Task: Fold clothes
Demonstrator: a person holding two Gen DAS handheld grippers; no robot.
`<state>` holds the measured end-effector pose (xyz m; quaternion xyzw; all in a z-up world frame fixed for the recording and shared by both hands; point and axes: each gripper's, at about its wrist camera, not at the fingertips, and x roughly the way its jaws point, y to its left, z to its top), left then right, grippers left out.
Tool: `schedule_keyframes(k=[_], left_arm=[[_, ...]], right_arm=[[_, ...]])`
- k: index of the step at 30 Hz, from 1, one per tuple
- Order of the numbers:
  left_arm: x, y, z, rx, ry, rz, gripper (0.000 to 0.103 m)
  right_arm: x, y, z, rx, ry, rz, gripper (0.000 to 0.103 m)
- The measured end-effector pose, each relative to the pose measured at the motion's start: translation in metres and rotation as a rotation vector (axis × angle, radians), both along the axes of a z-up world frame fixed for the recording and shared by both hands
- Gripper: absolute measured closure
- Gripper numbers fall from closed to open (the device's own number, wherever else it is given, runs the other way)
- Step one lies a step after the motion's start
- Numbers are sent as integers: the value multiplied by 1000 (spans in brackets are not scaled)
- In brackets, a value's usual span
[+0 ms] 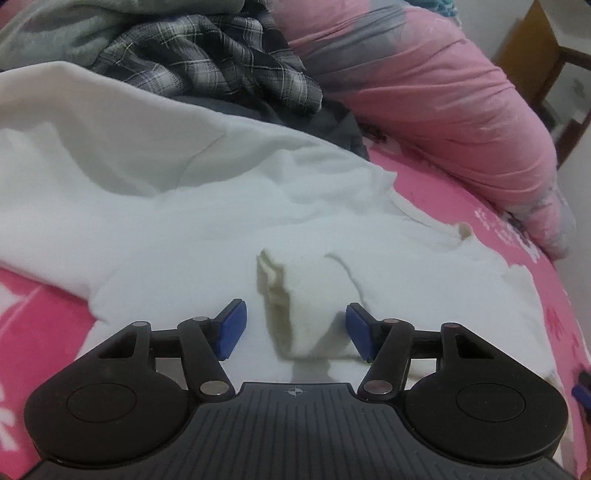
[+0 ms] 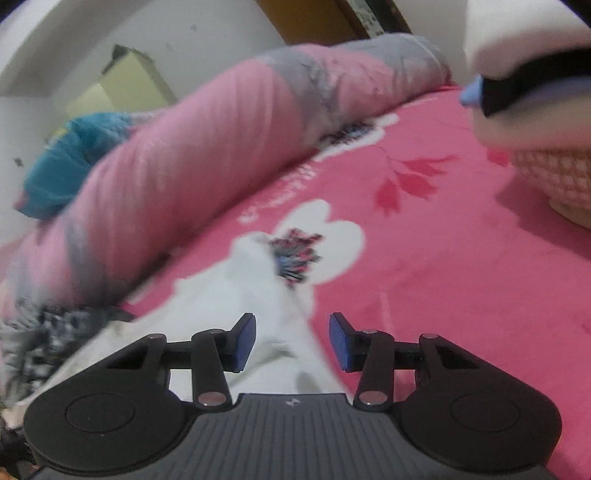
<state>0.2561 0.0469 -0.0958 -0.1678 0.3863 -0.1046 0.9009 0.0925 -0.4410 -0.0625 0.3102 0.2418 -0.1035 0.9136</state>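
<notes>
A white fleece garment (image 1: 177, 206) lies spread on the pink floral bedsheet (image 1: 480, 206). Its cuffed sleeve end (image 1: 306, 306) sticks up between the blue pads of my left gripper (image 1: 293, 328), which is open around it without closing. My right gripper (image 2: 291, 341) is open over an edge of the same white garment (image 2: 236, 295), its right pad above bare pink sheet (image 2: 443, 258). The left gripper shows at the upper right of the right wrist view (image 2: 524, 88), blurred.
A dark plaid shirt (image 1: 207, 62) and grey-green cloth (image 1: 74, 33) are piled behind the white garment. A rolled pink and grey quilt (image 1: 443, 110) (image 2: 184, 166) lines the bed's far side. A woven basket (image 2: 557, 181) stands at the right. Wooden furniture (image 1: 546, 74) is beyond.
</notes>
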Motion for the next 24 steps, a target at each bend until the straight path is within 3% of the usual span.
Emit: schedule_keyframes(k=[5, 9, 10, 15, 20, 24], left_arm=[[0, -7, 0, -15, -7, 26, 54], [0, -16, -2, 52, -21, 67, 95], [-1, -17, -2, 61, -31, 72, 100], [-23, -22, 23, 137, -128, 83, 102], [-39, -6, 46, 112, -184, 121, 102], [-41, 7, 46, 104, -162, 141, 102]], right_arm=[[5, -4, -27, 46, 31, 94, 56], [8, 7, -29, -24, 53, 109, 57], [8, 10, -29, -45, 55, 111, 58], [7, 14, -31, -71, 52, 111, 60], [6, 11, -33, -46, 44, 104, 61], [5, 12, -32, -48, 45, 103, 61]])
